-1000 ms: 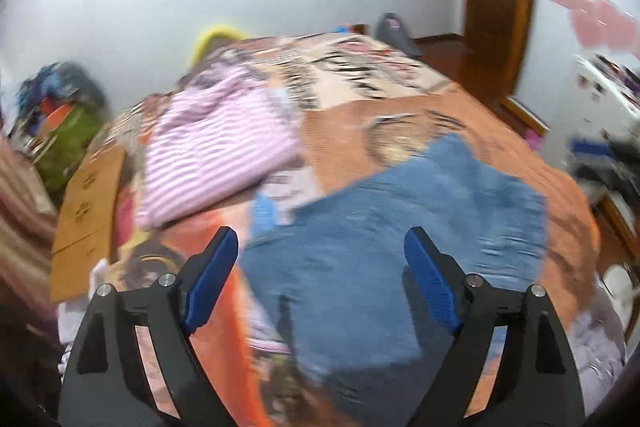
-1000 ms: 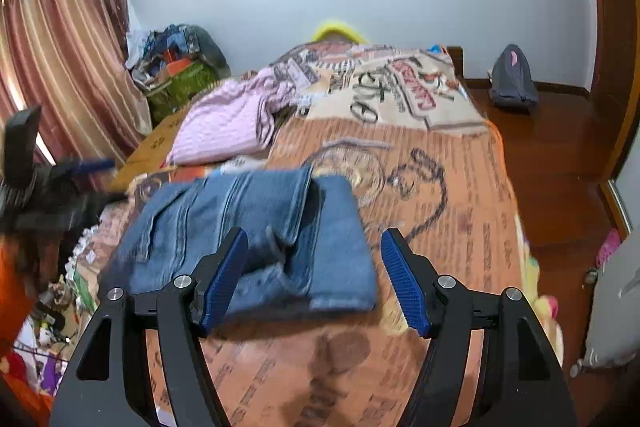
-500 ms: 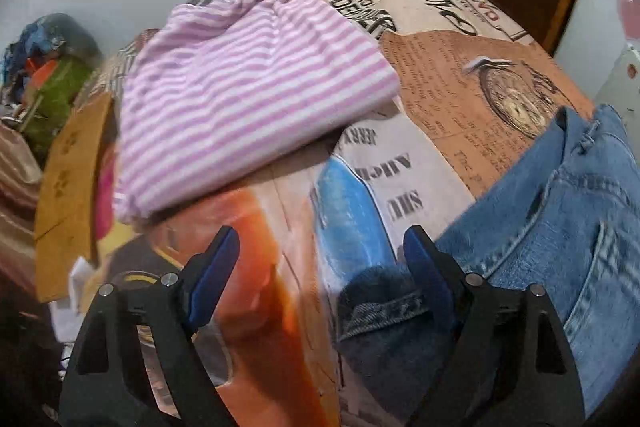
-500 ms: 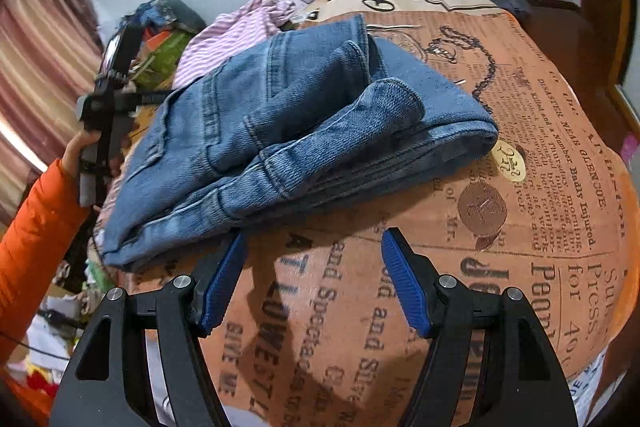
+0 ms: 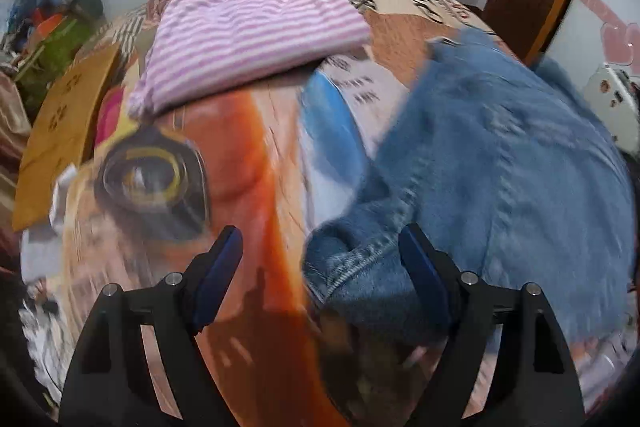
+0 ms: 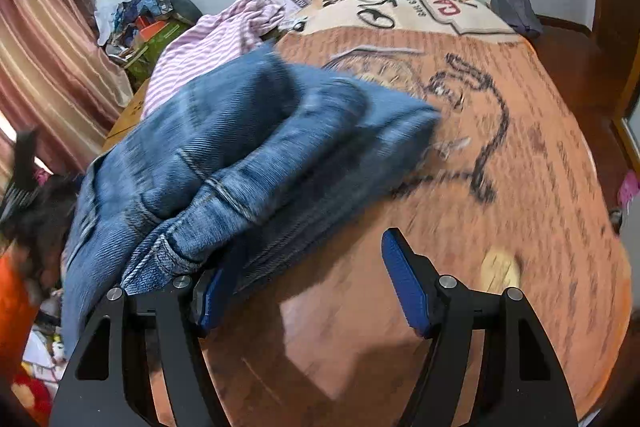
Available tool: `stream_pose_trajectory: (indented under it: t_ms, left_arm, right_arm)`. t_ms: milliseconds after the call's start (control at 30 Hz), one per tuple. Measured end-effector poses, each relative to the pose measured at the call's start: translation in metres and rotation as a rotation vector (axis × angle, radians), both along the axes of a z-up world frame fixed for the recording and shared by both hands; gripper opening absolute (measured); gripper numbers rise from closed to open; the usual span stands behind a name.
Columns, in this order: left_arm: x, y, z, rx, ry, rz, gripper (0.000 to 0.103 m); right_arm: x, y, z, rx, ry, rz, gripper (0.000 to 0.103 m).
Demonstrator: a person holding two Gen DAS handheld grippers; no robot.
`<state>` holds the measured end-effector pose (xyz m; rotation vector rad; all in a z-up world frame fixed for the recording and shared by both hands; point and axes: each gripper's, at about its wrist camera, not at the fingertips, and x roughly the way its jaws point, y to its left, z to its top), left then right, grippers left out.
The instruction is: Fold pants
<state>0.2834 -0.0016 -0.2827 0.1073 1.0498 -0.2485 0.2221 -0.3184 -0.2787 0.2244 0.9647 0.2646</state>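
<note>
Folded jeans on the bed

The jeans (image 6: 248, 147) lie bunched on the printed bed cover (image 6: 500, 195); left tongs (image 5: 320, 263) are closing around a denim hem, right tongs (image 6: 308, 279) gape beside them. A striped shirt (image 5: 256, 27) lies behind.

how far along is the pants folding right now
Done: the jeans already lie doubled over in thick layers on the bedspread. In hand: nothing gripped yet. The left gripper is closing, with the jeans' hem corner between its jaws but not pinched; the right gripper is open at the near edge. Left: probably another fold and tidying. The striped garment lies separately.
</note>
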Motion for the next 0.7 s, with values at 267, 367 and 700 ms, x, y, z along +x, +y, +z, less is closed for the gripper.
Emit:
stream_pose_trajectory:
  t_ms: [267,367,700]
  left_arm:
    - [-0.054,-0.017,0.022,-0.039,-0.039,0.017,0.080]
    - [-0.051,-0.012,0.035,-0.038,-0.074,0.031,0.080]
    - [0.024,-0.029,0.069,-0.126,-0.128,-0.027,0.062]
  right_arm:
    - [0.015,-0.024,0.011,-0.068,-0.052,-0.039,0.066]
    - [0.005,-0.032,0.024,-0.086,-0.085,-0.065,0.066]
    - [-0.001,-0.003,0.065,-0.001,-0.207,0.008,0.055]
